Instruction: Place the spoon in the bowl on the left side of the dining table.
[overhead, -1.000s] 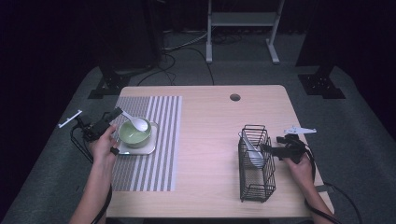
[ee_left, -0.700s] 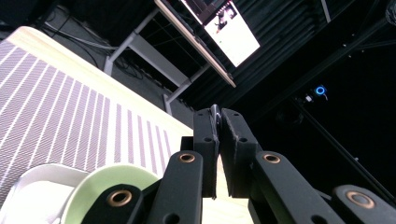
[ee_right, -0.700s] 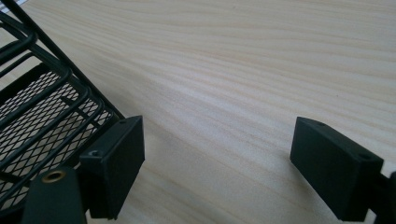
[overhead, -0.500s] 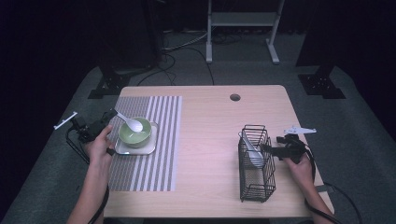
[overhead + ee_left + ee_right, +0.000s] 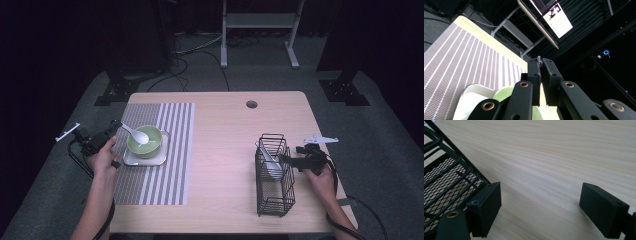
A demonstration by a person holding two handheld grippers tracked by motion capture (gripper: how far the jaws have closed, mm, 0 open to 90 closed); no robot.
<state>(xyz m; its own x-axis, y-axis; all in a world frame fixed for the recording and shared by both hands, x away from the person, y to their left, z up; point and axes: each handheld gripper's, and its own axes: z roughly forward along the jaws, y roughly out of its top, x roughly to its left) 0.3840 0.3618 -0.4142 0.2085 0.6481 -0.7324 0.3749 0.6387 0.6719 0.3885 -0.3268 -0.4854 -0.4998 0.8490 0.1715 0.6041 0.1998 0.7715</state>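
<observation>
Pale light-wood table top (image 5: 220, 150) is showing fine grain. On it, a grey-and-white striped placemat (image 5: 165, 165) is lying left of a black wire basket (image 5: 272, 197). On the placemat, a pale green round bowl (image 5: 152, 145) is sitting on a white square plate (image 5: 131, 161), cradling a white plastic spoon (image 5: 136, 134).

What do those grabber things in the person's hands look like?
Both are black. The left gripper has two flat black jaws on arms with brass-coloured rivets. The right gripper has blocky square pads. Each carries a pale plate on top and trails a black cable.
</observation>
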